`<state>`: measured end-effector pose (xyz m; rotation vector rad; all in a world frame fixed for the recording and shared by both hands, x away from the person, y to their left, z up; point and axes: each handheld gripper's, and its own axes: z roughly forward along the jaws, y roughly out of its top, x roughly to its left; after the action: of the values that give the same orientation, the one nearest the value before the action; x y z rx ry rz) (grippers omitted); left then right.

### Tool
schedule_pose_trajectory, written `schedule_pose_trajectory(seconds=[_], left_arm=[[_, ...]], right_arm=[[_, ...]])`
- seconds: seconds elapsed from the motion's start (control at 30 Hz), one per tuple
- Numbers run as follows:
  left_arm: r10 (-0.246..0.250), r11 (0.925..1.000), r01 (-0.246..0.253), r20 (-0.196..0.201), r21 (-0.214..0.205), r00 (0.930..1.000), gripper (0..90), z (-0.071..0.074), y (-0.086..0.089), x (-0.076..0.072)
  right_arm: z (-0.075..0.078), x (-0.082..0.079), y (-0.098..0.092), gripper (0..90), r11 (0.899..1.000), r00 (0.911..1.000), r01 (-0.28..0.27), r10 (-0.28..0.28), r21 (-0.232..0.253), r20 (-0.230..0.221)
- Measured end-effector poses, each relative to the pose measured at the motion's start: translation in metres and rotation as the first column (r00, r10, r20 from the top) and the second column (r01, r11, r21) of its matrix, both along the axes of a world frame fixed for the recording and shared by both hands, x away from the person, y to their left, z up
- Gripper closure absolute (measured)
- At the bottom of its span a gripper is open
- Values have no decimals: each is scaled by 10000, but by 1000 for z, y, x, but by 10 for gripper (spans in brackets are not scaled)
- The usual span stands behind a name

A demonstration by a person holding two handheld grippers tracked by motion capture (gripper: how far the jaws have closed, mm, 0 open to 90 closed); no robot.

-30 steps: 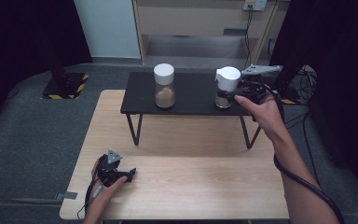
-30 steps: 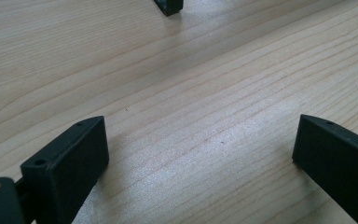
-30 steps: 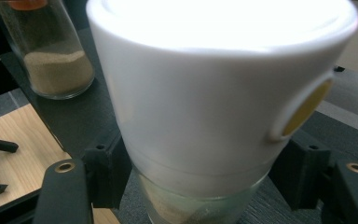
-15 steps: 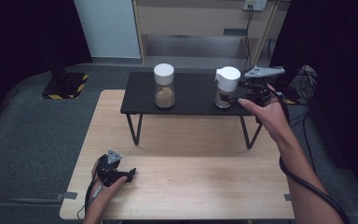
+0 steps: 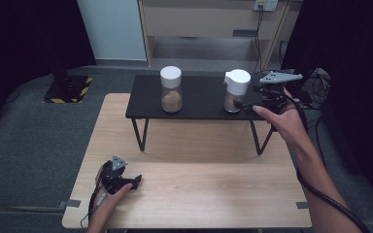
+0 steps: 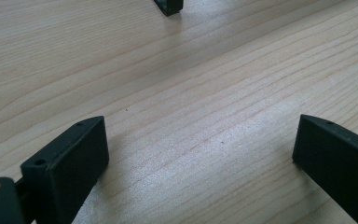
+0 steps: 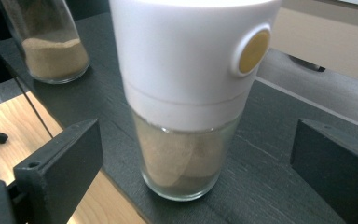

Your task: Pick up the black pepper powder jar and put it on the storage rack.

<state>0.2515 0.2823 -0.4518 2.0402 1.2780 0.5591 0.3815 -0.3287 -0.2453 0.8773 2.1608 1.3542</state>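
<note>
your left gripper (image 5: 135, 181) rests on wooden table (image 5: 213, 194), jaws wide, nothing between them, bare wood ahead. your right gripper (image 5: 246, 104) at black shelf (image 5: 199, 99): jaws have just been opening, now spread wide. white-capped jar (image 7: 186, 98) stands upright between them, just ahead, pads clear on both sides. reads as release or pre-grasp; jar not held. second jar (image 7: 46, 42) beyond left jaw.

The glass jar (image 5: 235, 93) with a tall white lid (yellow button on its side) stood upright on the black shelf's (image 5: 199, 99) right part, holding brown powder.
</note>
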Motion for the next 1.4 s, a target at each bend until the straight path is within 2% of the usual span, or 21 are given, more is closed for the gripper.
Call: schedule_pose_trajectory(seconds=[0.2, 0.7, 0.87, 1.0, 1.4], left_arm=[[2, 10000, -2, 2, 4, 10000, 20, 0, 0, 0], [5, 10000, -5, 4, 7, 10000, 20, 0, 0, 0], [5, 10000, -5, 8, 9, 10000, 19, 0, 0, 0], [3, 10000, -3, 5, 7, 10000, 20, 0, 0, 0], [5, 10000, -5, 7, 8, 10000, 20, 0, 0, 0]], right_arm=[[-1, -7, -3, 30, 9999, 10000, -79, 79, 71, -56], [-3, -30, -2, 31, 9990, 9993, -366, 364, -236, -108], [-7, -40, 1, 32, 9976, 9986, -518, 514, -465, -79], [-10, -48, 9, 35, 9947, 9984, -563, 552, -858, -152], [-31, -61, 21, 35, 9844, 9934, -1121, 1078, -1359, -392]])
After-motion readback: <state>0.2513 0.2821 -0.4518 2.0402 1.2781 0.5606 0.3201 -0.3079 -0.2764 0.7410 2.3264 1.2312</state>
